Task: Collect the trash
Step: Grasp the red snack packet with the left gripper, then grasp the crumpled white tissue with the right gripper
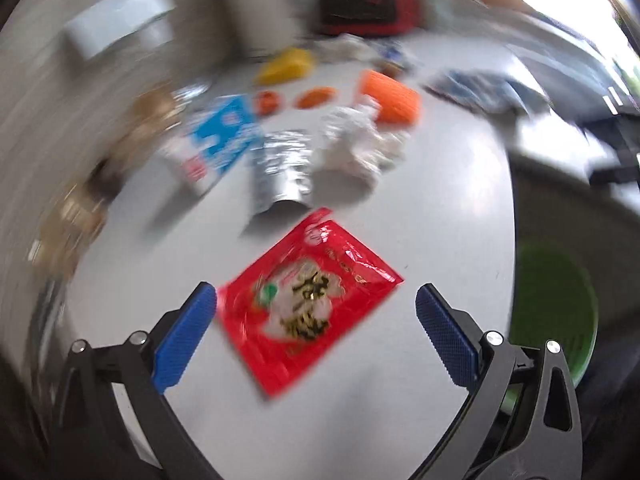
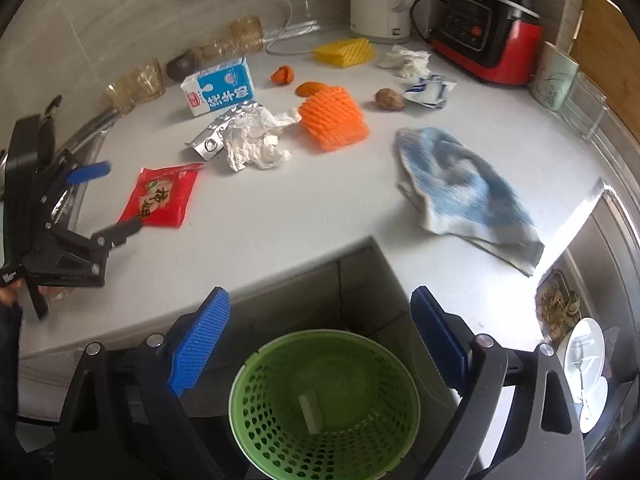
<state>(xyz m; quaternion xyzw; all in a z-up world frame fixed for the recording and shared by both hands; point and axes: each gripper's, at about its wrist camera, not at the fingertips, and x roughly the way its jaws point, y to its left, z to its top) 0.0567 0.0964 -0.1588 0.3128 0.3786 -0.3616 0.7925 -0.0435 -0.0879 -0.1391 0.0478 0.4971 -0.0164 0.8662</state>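
Two grippers over a pale, smooth counter (image 2: 320, 208) strewn with trash. Nearest the left gripper (image 1: 316, 308): a flat, glossy red sachet (image 1: 308, 304), square and crinkled, lying on the counter between the blue ribbed pads (image 1: 186, 336), which stand wide apart and clear of it on both sides. Beyond it, blurred: a crushed silver foil pack (image 1: 282, 168), a crumpled white tissue (image 1: 356, 144), a blue-and-white carton (image 1: 222, 136) on its side, an orange foam net (image 1: 390, 96) with a ribbed mesh surface, a yellow foam net (image 1: 286, 65). From the right wrist view, same litter sharper, plus a soft blue-and-white cloth (image 2: 464, 192) lying limp toward the counter's edge, a torn blue-and-white wrapper (image 2: 428, 90) and a small brown lump (image 2: 390, 99) beside it. Right gripper (image 2: 320, 340) tilted steeply down over a round green basket (image 2: 248, 408) of perforated plastic standing below the counter edge; a small white piece (image 2: 310, 410) lying at its bottom. Pads of the right gripper spread wide, nothing between them. Left gripper seen from the right wrist view at the counter's left end, angled down toward the sachet, black frame held in a hand (image 2: 10, 300) barely visible at the picture's edge.
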